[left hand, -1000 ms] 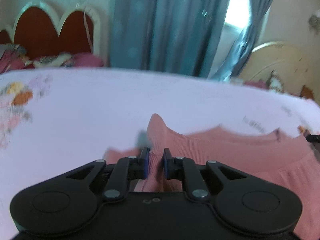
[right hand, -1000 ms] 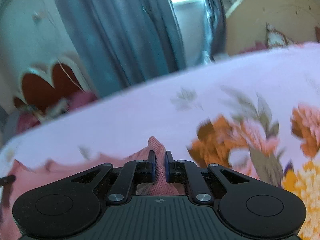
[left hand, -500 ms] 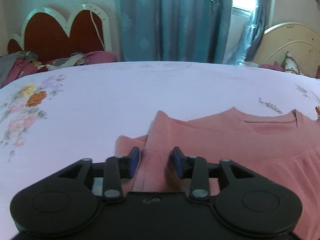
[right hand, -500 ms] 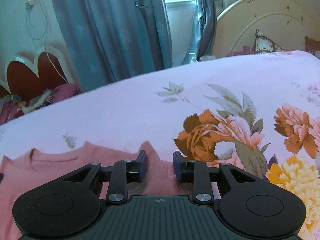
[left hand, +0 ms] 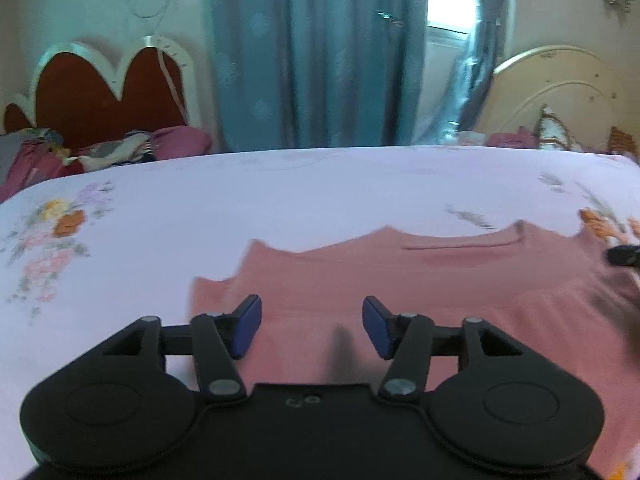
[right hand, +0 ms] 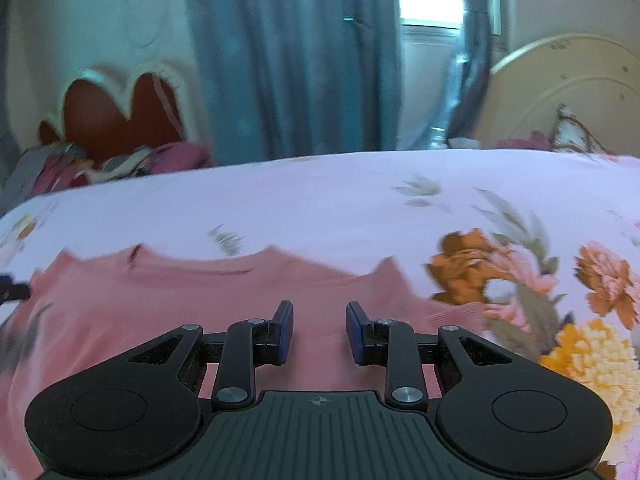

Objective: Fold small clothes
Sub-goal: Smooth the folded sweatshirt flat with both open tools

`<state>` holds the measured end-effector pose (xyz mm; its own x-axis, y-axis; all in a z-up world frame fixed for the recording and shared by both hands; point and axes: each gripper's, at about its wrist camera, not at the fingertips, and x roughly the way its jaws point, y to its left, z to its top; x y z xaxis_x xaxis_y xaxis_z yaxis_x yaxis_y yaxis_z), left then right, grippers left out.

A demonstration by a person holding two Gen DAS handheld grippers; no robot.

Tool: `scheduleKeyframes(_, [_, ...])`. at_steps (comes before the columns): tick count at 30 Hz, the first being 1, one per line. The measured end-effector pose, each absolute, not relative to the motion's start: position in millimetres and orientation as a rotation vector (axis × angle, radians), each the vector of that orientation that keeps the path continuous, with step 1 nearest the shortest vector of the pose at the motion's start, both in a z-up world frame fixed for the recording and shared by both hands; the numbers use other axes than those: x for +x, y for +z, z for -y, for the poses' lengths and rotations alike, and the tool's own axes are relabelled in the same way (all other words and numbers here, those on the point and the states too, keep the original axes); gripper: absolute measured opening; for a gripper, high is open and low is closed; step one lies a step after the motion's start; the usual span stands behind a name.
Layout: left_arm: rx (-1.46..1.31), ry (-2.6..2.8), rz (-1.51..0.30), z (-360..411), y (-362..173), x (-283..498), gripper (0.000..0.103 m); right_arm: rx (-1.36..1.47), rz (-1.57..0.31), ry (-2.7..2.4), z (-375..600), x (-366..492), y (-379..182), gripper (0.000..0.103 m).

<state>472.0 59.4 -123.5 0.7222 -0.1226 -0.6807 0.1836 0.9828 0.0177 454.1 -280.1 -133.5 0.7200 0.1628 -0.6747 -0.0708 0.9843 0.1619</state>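
- Pink top [left hand: 420, 280] lies flat on the floral bedsheet [left hand: 280, 200], neckline at its far edge, body spread toward the near side under both grippers.
- In the right wrist view the same pink top [right hand: 180, 312] fills the near left; its right shoulder corner ends just beside a big orange bloom printed on the floral bedsheet [right hand: 340, 208].
- Left gripper [left hand: 312, 326]: jaws opening, blue pads wide apart, nothing pinched between them; only fabric lying flat below, near the garment's left edge.
- Right gripper [right hand: 319, 332]: jaws parted, a gap between the pads, nothing clamped; pink cloth seen below the gap.
- Beyond the bed: blue curtains [left hand: 320, 52] at centre, red scalloped headboard [left hand: 104, 92] far left, cream headboard [left hand: 560, 92] far right.
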Motion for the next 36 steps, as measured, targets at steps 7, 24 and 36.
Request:
scheduleKeyframes(7, [0.133, -0.185, -0.807, -39.2, -156.3, 462.5, 0.059, 0.093, -0.813, 0.177, 257.1, 442.6, -156.6, 0.029])
scheduleKeyframes(24, [0.084, -0.105, -0.802, -76.4, -154.1, 419.4, 0.059, 0.142, -0.781, 0.027, 314.1, 384.8, -150.2, 0.029])
scheduleKeyframes(36, [0.104, -0.138, -0.831, -69.3, -164.8, 390.0, 0.061, 0.081, -0.824, 0.085, 288.2, 349.5, -154.3, 0.029])
